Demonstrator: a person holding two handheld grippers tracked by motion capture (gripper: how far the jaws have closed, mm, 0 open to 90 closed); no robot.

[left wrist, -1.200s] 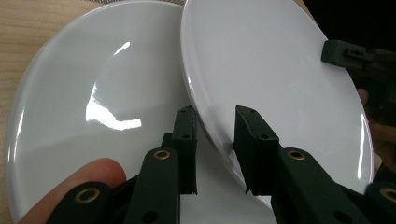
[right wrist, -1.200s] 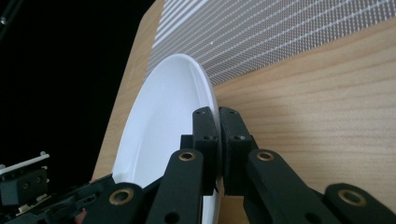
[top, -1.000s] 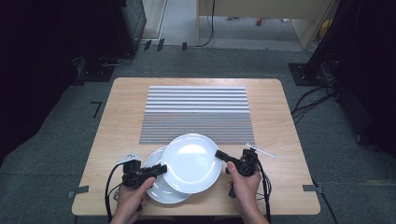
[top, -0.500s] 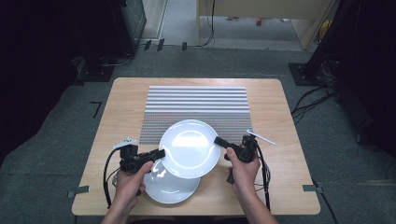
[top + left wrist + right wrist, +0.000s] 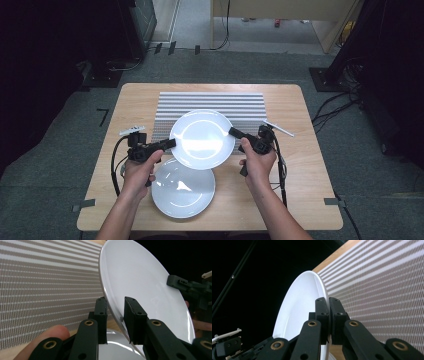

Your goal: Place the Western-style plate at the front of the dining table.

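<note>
Both grippers carry a white plate (image 5: 202,138) above the table, tilted, over the near edge of the striped mat (image 5: 210,102). My left gripper (image 5: 170,144) is shut on its left rim, and my right gripper (image 5: 234,132) is shut on its right rim. In the left gripper view the jaws (image 5: 116,302) straddle the rim of the plate (image 5: 140,282), with the right gripper (image 5: 180,283) on the far rim. In the right gripper view the jaws (image 5: 328,301) pinch the plate (image 5: 299,307) edge tightly. A second white plate (image 5: 183,187) lies flat on the wood near the front edge.
The wooden table (image 5: 310,165) has bare wood to the left and right of the mat. Cables trail from both grippers toward the front edge. Dark equipment and cables stand on the floor around the table.
Both grippers have lifted the upper plate and carried it away from the person toward the mat. The lower plate, partly covered before, now lies mostly exposed.
</note>
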